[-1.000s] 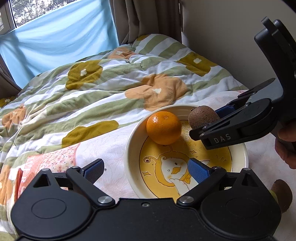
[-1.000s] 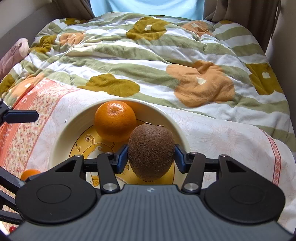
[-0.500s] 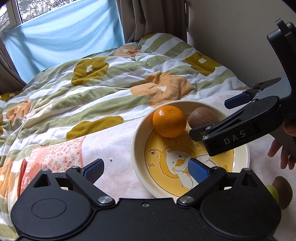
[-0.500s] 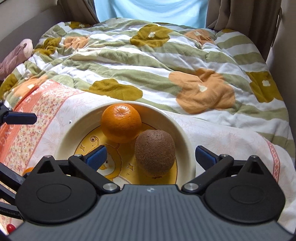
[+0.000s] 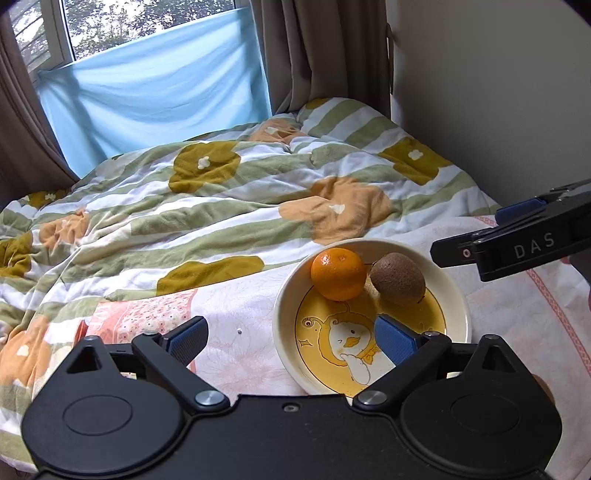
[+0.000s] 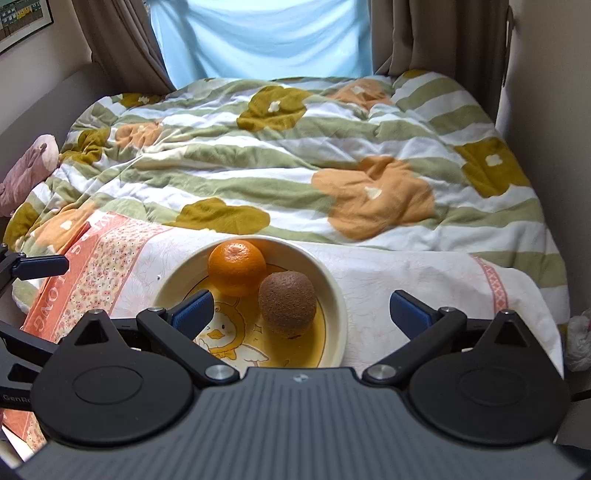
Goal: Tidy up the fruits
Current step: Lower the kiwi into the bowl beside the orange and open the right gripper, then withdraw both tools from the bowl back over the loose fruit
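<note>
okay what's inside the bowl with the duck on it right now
An orange and a kiwi lie side by side in the bowl. The open right gripper hides part of its near floor.

Ahead of the jaws a bed (image 5: 229, 206) lies under a rumpled quilt (image 6: 295, 158) with green stripes and flowers. Beyond it, daylight enters a window (image 5: 110, 29) half covered by blue cloth (image 5: 155, 96), flanked by brown curtains (image 6: 436, 33); plain wall (image 5: 498, 92) to the right.
</note>
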`<state>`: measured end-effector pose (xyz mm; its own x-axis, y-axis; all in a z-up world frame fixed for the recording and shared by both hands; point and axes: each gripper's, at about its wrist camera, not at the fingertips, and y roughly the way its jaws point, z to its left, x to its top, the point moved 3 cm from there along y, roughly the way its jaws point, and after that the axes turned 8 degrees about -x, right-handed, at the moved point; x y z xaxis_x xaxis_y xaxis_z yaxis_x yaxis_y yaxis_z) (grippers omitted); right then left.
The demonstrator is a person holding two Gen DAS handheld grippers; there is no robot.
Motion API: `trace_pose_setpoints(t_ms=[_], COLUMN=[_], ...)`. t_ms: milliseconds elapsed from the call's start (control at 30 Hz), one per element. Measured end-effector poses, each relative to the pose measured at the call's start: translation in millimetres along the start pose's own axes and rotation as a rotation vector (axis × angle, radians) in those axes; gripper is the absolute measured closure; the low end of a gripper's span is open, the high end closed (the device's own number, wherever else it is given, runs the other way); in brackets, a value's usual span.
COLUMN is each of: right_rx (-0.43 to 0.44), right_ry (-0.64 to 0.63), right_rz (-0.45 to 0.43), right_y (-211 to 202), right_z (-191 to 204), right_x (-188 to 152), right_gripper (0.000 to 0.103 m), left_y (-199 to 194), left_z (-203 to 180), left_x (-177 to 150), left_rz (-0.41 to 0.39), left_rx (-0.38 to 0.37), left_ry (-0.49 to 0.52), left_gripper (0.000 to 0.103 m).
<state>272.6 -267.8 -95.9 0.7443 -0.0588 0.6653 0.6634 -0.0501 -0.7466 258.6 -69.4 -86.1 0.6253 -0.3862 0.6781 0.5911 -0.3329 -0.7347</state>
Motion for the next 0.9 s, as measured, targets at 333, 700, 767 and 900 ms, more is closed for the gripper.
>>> trace_pose_setpoints(t_ms=[333, 700, 767, 900], right_rx=[0.018, 0.008, 0.002, -0.004], right_ry=[0.025, 0.049, 0.048, 0.058], right_rz=[-0.105, -0.156, -0.150, -0.129], right_y=[-89, -148, -150, -146], right_z=[-20, -44, -45, -44], right_x=[-39, -108, -122, -145], right_gripper=[0.000, 0.000, 0.000, 0.000], left_y=[-62, -98, -99, -96], left_z=[-35, -92, -98, -105], left_x=[-24, -72, -80, -95], left_rz=[-0.097, -0.132, -0.131, -0.123], left_rx=[0.088, 0.119, 0.124, 0.131], left_ry=[-0.023, -0.005, -0.010, -0.011], left_gripper=[0.004, 0.004, 0.005, 0.007])
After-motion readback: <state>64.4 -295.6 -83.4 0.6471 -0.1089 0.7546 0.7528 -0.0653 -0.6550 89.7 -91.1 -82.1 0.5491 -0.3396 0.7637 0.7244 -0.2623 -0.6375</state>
